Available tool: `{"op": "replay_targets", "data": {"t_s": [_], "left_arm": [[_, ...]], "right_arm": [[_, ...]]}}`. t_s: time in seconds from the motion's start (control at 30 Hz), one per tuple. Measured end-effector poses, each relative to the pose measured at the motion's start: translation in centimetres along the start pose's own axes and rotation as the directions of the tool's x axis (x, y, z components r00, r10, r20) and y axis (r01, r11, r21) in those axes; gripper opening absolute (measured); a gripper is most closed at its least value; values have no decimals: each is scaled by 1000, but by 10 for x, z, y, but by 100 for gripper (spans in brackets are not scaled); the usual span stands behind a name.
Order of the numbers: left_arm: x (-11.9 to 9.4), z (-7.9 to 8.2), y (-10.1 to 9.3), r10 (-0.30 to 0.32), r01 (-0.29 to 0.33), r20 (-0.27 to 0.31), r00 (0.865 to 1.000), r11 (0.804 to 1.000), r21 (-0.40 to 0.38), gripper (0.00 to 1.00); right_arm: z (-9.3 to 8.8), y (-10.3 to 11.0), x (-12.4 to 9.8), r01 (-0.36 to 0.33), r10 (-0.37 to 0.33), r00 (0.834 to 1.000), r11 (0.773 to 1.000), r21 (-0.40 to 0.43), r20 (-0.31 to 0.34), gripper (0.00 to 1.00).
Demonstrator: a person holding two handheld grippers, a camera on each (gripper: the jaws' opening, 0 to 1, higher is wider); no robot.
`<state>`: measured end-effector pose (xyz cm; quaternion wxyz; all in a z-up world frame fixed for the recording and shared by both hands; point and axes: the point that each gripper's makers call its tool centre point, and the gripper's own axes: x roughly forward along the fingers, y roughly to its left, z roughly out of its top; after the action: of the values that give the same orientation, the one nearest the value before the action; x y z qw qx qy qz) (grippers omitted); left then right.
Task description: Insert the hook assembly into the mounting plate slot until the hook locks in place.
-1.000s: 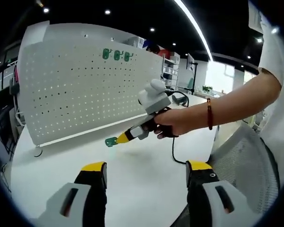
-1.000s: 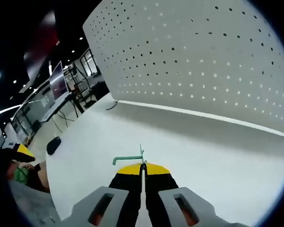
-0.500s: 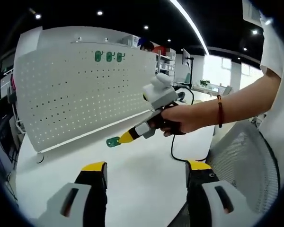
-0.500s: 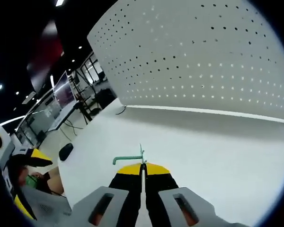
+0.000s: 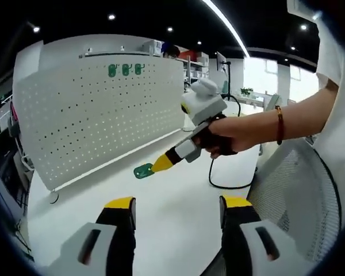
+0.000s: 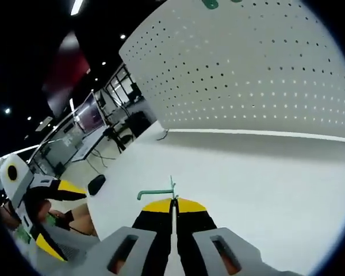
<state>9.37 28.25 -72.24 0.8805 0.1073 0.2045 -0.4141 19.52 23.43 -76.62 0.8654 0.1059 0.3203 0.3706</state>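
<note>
A white pegboard mounting plate (image 5: pixel 98 123) stands upright on the white table (image 5: pixel 172 201), with three green hooks (image 5: pixel 124 70) hung near its top edge. In the left gripper view a hand holds my right gripper (image 5: pixel 160 165) above the table in front of the plate, shut on a green hook (image 5: pixel 142 171). My left gripper (image 5: pixel 178 202) stands open and holds nothing, low over the table. In the right gripper view the green hook (image 6: pixel 155 194) sticks out to the left from my shut right gripper (image 6: pixel 173 201), facing the pegboard (image 6: pixel 264 75). My left gripper (image 6: pixel 56 215) shows at the far left.
A grey mesh chair back (image 5: pixel 299 195) is at the right. A black cable (image 5: pixel 218 183) loops on the table under the person's forearm (image 5: pixel 299 115). A dark oval object (image 6: pixel 95 184) lies near the table's left edge. Desks and monitors (image 6: pixel 89 118) stand beyond.
My right gripper with the hook has moved a little up and right in the left gripper view. The right gripper view has tilted up, bringing the hung hooks and my left gripper further in.
</note>
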Motion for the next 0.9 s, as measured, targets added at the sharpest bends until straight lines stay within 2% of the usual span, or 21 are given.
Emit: {"op": "replay_targets", "data": {"t_s": [0.17,0.23,0.37,0.5,0.6,0.83,0.9], "left_arm": [[-2,-3,1,14,-12,-35,999,998,65,52],[-4,-5,7,50,-41,-65,997,991,127,46],[-4,-5,6,62,-52,-70,996,989,137,43],[-4,-5,6,74,-59,-81,994,983,173,37],[-3,-1,7,77,-67,-61,995,987,147,36],[-1,0,5,91,-74,-77,993,976,203,25],[-1,3,6,107,-87,-70,992,966,244,23]], "right_arm": [[-1,16,-7,-32,33,999,999,-18,0,0],[-2,22,-10,-40,40,999,999,-23,4,0],[-9,34,-16,-50,48,999,996,-80,-24,0],[-11,40,-22,-70,69,998,995,-73,-16,0],[-15,44,-25,-79,77,996,994,-81,-34,0],[-18,61,-33,-125,121,991,989,-73,-49,0],[-20,66,-34,-140,136,989,987,-77,-58,0]]}}
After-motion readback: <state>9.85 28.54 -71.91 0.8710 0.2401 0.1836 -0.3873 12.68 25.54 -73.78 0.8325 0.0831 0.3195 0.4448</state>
